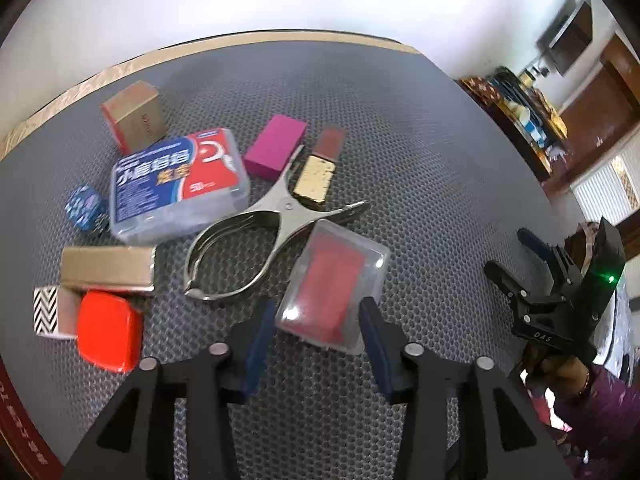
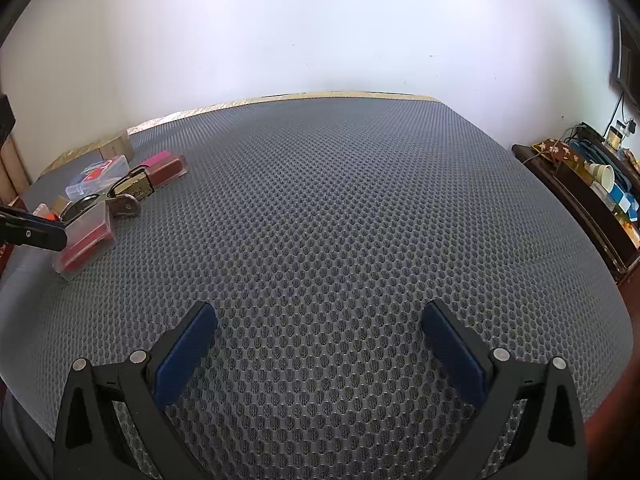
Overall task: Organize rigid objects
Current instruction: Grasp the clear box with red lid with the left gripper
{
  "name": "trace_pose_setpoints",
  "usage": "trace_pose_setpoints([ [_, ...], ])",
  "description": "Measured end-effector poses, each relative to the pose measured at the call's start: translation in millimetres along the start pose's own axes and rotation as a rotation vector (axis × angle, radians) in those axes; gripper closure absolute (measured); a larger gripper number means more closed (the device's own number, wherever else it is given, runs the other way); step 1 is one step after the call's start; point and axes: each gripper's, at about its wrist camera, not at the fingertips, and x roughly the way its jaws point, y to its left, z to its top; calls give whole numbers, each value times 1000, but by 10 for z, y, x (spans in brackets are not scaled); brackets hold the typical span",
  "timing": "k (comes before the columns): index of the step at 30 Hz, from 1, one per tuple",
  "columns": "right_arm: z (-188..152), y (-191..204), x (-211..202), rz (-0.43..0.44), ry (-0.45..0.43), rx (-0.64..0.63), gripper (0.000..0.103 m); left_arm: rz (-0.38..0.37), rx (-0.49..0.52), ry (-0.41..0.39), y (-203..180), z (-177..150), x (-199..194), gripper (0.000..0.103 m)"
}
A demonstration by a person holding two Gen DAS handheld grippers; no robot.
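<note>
A clear plastic case with red contents [image 1: 332, 284] lies flat on the grey mesh mat [image 1: 420, 160]. Its near end sits between the blue pads of my left gripper [image 1: 318, 312], which stand slightly apart from it, open. Just beyond are metal punch pliers [image 1: 248, 240], a blue-and-red plastic box [image 1: 180, 184], a magenta box [image 1: 276, 146] and a gold-and-maroon bar [image 1: 320, 168]. My right gripper [image 2: 318, 312] hovers wide open over bare mat; it also shows in the left wrist view [image 1: 516, 256]. The case [image 2: 86, 236] appears far left in the right wrist view.
More small boxes crowd the left: a cardboard box [image 1: 134, 116], a blue patterned cube [image 1: 86, 208], a gold box [image 1: 108, 268], a red-orange rounded box [image 1: 108, 332] and a zigzag box [image 1: 46, 310]. A cluttered dark side table [image 2: 580, 184] stands right of the mat.
</note>
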Motion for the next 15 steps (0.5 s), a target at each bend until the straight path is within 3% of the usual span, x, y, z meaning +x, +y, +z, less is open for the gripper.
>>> trace_pose_setpoints([
  [11, 8, 2, 2, 3, -1, 0, 0, -31, 175, 72, -279, 163, 163, 52],
  [15, 6, 7, 1, 2, -1, 1, 0, -92, 103, 75, -302, 262, 201, 52],
])
